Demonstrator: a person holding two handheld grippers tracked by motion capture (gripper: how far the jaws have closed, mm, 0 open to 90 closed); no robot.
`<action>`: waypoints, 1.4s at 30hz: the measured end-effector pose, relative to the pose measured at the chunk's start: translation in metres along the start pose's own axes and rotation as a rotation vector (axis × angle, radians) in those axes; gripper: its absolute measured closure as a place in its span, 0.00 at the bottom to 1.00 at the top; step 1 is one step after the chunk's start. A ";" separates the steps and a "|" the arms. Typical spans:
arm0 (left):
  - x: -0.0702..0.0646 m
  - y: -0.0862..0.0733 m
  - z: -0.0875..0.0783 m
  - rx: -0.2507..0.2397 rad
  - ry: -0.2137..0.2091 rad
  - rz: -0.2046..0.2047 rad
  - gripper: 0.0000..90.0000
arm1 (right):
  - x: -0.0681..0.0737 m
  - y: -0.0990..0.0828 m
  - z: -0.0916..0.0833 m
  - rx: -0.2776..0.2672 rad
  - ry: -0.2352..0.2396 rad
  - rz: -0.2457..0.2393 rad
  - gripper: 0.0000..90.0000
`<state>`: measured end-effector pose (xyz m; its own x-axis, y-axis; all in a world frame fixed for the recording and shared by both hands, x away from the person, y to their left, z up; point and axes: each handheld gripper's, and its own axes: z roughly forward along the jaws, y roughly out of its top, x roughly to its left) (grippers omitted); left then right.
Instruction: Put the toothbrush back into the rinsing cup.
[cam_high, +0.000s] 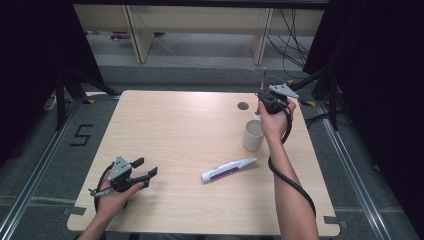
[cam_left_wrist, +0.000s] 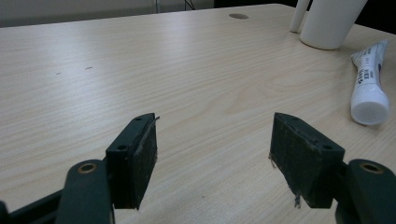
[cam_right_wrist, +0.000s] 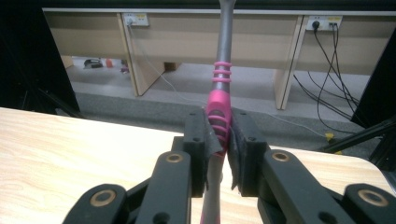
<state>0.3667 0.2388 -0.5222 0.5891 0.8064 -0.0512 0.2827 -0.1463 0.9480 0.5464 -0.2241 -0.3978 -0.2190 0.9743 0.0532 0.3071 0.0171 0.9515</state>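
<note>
A pink and grey toothbrush (cam_right_wrist: 219, 107) stands upright between the jaws of my right gripper (cam_right_wrist: 219, 140), which is shut on its pink handle. In the high view that right gripper (cam_high: 263, 95) is held above the table's far right, just behind a white cup (cam_high: 253, 135). A white toothpaste tube (cam_high: 228, 169) with purple print lies flat in front of the cup; its cap end also faces me as the tube (cam_left_wrist: 370, 84) at right. My left gripper (cam_high: 144, 167) rests open near the front left of the table, jaws wide apart over bare wood (cam_left_wrist: 215, 140).
The wooden table (cam_high: 175, 130) has a round cable hole (cam_high: 243, 106) near its far edge. Desk legs and loose cables (cam_high: 292, 45) stand on the floor beyond. A "5" mark (cam_high: 80, 135) is on the floor at left.
</note>
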 end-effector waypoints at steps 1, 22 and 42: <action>0.000 0.000 0.000 0.006 0.004 0.009 0.35 | -0.002 0.000 0.001 -0.001 0.001 -0.020 0.87; 0.000 0.000 0.000 0.006 0.004 0.009 0.35 | 0.000 -0.006 0.002 0.063 0.008 -0.027 0.87; 0.000 0.000 0.000 0.007 0.004 0.007 0.35 | -0.002 -0.011 0.004 0.116 0.012 -0.051 0.86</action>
<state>0.3665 0.2387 -0.5218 0.5884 0.8074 -0.0431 0.2834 -0.1561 0.9462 0.5469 -0.2250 -0.4092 -0.2477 0.9688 0.0096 0.3998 0.0931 0.9119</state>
